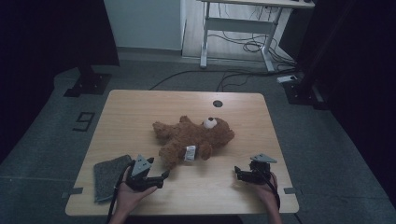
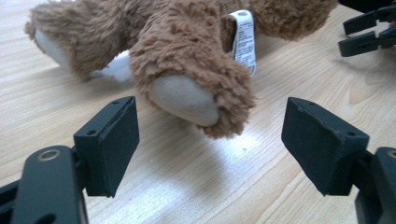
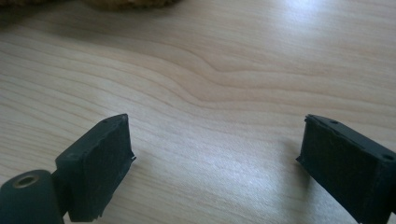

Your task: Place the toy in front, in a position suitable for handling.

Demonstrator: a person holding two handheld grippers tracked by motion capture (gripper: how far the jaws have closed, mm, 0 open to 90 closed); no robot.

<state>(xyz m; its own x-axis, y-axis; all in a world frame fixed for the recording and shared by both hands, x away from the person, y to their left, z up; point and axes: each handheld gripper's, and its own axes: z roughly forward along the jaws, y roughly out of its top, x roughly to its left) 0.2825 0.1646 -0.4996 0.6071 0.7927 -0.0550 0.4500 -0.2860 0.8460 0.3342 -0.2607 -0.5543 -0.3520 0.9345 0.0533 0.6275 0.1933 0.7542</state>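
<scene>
- So the left gripper (image 2: 208, 144) is spread wide, nothing held, with the teddy bear (image 2: 187, 60) paw just ahead between its jaws.
- Right gripper (image 3: 215, 163) also spread, over bare table (image 3: 224, 70).

dim lab or office room, grey carpet floor (image 1: 327, 140), loose cables (image 1: 243, 44), height-adjustable desk frame (image 1: 238, 23)

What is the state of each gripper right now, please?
Left gripper: open, empty, jaws either side of the teddy bear's foot.
Right gripper: open, empty, over bare table.
</scene>
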